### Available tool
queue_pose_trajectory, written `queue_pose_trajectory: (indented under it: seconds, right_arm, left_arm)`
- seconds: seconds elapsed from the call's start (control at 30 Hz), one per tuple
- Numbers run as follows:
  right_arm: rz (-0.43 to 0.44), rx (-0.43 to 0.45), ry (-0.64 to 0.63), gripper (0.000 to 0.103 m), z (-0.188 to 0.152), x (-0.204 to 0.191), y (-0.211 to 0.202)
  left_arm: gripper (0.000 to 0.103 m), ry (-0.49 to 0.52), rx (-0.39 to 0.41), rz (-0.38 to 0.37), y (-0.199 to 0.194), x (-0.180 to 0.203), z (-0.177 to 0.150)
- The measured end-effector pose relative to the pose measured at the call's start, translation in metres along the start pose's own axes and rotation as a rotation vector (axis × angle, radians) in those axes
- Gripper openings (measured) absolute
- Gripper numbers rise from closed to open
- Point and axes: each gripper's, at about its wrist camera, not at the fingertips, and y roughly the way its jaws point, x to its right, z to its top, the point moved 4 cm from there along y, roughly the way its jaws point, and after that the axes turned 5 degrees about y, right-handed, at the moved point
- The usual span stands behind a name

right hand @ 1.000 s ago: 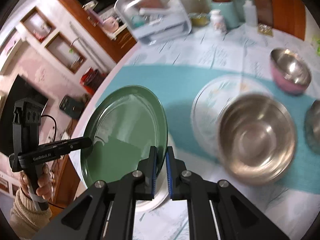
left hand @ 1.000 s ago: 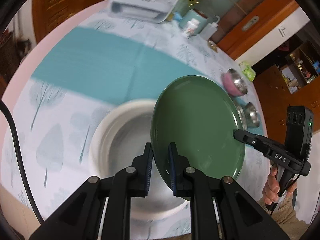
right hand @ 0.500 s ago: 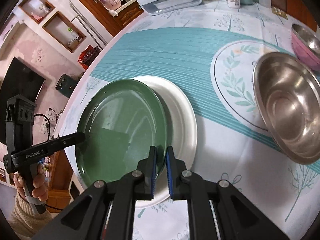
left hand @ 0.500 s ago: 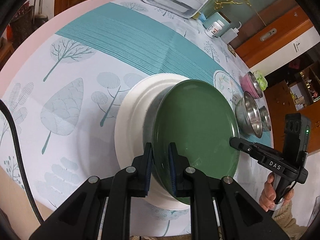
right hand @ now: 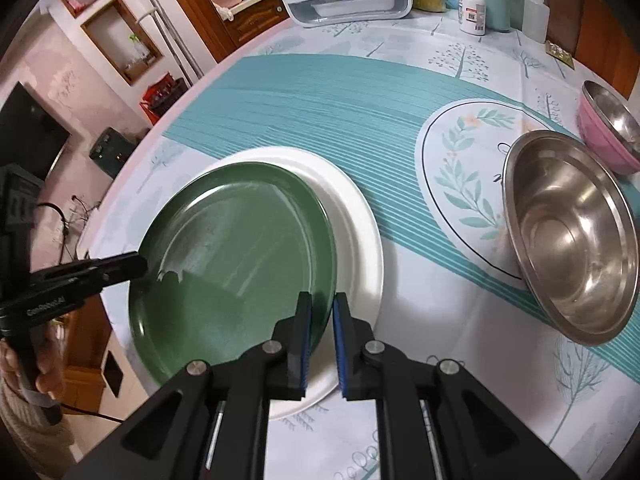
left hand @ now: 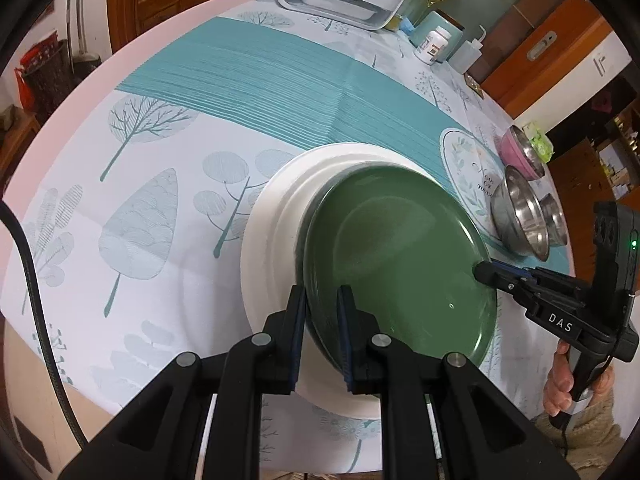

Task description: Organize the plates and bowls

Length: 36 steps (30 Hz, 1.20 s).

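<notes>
From the left wrist view, the left gripper (left hand: 322,312) was clamped on the near rim of the green plate (left hand: 396,264), pads pressed to either side of the edge. The plate sat over the white plate (left hand: 276,216) on the tablecloth (left hand: 160,160), its far edge apparently down while the near edge looked a touch raised. Across it, the right gripper (left hand: 480,271) pinched the opposite rim. Beyond lay the floral plate (left hand: 460,152), the steel bowls (left hand: 520,216) and the pink bowl (left hand: 524,152), well apart from the stack.

From the right wrist view, the right gripper (right hand: 320,320) was likewise closed on the green plate (right hand: 236,260) at its rim, with the left gripper (right hand: 140,266) gripping the far side. The green plate lay off-centre on the white plate (right hand: 356,216), leaving a white crescent toward the large steel bowl (right hand: 572,240).

To do this well, I'd judge both hands needed to lower evenly until the rim rested flat, nudge the plate toward the middle, then ease both sets of pads apart together. Letting one side go first could tip or slide the plate, and dragging the pads outward might shift the stack.
</notes>
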Motion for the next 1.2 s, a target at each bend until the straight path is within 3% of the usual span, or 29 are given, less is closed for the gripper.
queue_pose_trajectory:
  seconds: [0.37,0.7,0.97,1.13,1.2]
  right_arm:
    - [-0.080,0.081,-0.073,0.011,0.004,-0.011,0.002]
    - [-0.199,0.245,-0.217,0.010,-0.003,-0.024,0.001]
    - [-0.186,0.303,-0.217,0.007,0.001,-0.024,0.006]
    - [-0.159,0.281,-0.192,0.008,0.003,-0.021,0.004]
    - [-0.139,0.265,-0.174,0.008,0.003,-0.019,0.000]
  left_arm:
    - [0.014,0.003,0.032,-0.015,-0.001,0.001,0.005]
    - [0.014,-0.002,0.030,-0.020,0.005,0.003,0.003]
    - [0.014,0.003,0.049,-0.012,0.005,0.006,0.010]
    - [0.014,0.024,0.049,-0.015,0.006,0.014,0.013]
    - [0.022,0.040,0.052,-0.017,0.005,0.020,0.015]
